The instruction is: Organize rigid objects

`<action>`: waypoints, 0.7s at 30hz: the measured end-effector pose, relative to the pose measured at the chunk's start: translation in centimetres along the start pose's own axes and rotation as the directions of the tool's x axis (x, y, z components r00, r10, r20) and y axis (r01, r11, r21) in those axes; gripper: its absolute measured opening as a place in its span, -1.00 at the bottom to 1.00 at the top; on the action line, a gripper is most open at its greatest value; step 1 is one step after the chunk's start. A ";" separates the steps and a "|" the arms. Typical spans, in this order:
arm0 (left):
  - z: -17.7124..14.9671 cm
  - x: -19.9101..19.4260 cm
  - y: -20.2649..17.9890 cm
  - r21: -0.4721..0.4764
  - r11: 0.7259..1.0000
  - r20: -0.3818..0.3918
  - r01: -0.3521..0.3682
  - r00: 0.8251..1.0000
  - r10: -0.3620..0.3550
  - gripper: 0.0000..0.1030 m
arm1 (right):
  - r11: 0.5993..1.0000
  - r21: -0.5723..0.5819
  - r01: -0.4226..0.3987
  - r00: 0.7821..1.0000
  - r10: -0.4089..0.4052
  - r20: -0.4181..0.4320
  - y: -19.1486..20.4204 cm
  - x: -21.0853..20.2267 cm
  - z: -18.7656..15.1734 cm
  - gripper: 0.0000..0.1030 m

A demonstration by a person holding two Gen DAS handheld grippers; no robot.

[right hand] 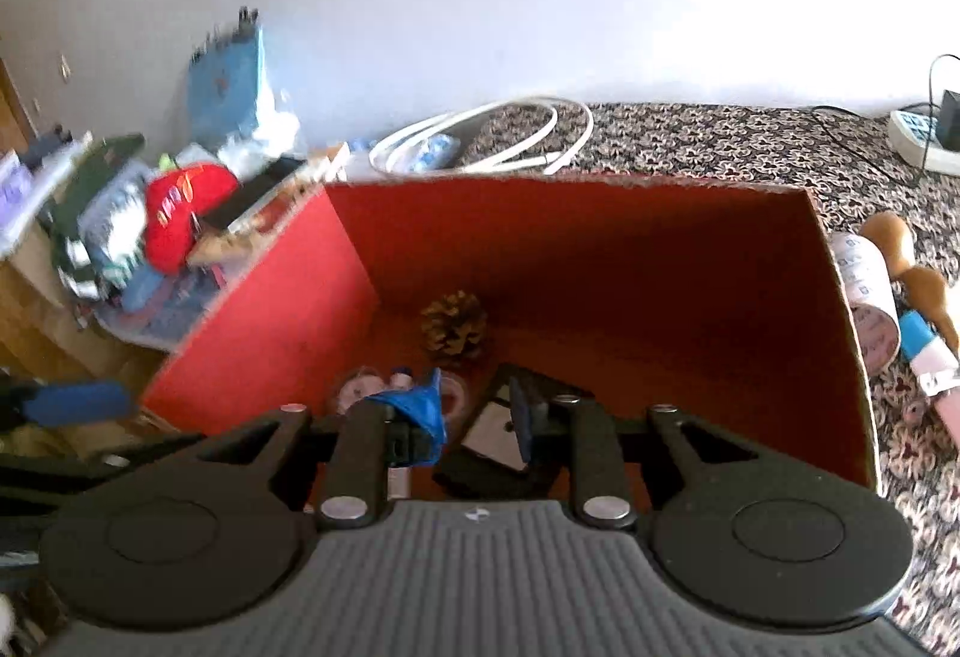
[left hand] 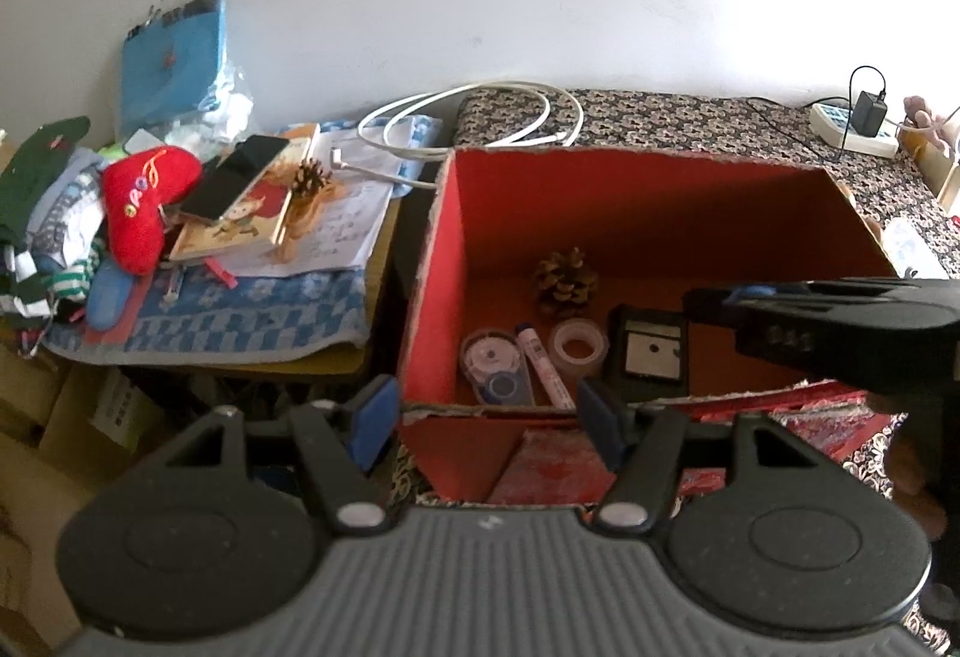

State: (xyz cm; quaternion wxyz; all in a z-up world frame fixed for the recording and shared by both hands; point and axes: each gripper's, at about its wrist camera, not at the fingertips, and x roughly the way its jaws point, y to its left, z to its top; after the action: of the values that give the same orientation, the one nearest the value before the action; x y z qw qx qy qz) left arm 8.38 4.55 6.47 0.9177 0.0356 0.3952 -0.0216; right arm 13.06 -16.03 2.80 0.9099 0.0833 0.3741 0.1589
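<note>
Both the left gripper [left hand: 489, 420] and right gripper [right hand: 480, 417] gape empty above the red-lined cardboard box [left hand: 654, 213].

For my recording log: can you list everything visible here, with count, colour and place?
box: 1, red inside, on patterned cloth
pine cone: 1, brown, in box; second on books, left
tape roll: 1, clear, in box
correction tape: 1, clear with blue, in box
glue stick: 1, white, in box
black case: 1, in box
cable: 1, white, coiled behind box
plush: 1, red, left pile
power strip: 1, white, far right
left tongs: open, at box front
right tongs: open, over box
</note>
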 end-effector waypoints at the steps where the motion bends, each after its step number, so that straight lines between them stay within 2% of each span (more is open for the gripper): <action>1: -0.1 -0.2 0.1 0.000 1.000 0.003 -0.002 1.000 0.002 0.30 | 1.000 0.014 -0.003 1.000 0.003 0.011 0.2 -0.5 -0.1 -0.86; 5: -0.4 -0.7 0.4 -0.011 1.000 0.007 -0.008 1.000 0.008 0.30 | 1.000 0.014 0.022 0.999 -0.023 0.046 1.3 -2.3 -0.8 -0.83; 13: -1.3 -1.1 0.7 -0.006 1.000 -0.002 -0.007 1.000 0.007 0.32 | 1.000 0.011 -0.002 0.999 0.001 0.054 2.1 -4.9 -2.7 -0.81; 19: -2.3 -1.0 0.5 0.008 1.000 -0.015 -0.011 1.000 0.011 0.32 | 0.999 -0.040 0.000 0.997 0.003 0.074 2.7 -6.4 -4.7 -0.78; 21: -2.8 -0.7 0.4 0.013 1.000 -0.030 -0.011 0.999 0.011 0.32 | 0.999 -0.036 -0.014 0.998 0.016 0.054 2.7 -6.5 -5.3 -0.78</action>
State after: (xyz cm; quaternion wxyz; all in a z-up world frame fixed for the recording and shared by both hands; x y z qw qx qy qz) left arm 5.87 5.21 5.11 0.9114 0.0439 0.4087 -0.0183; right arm 4.35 -15.64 4.05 0.9198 0.0744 0.3456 0.1702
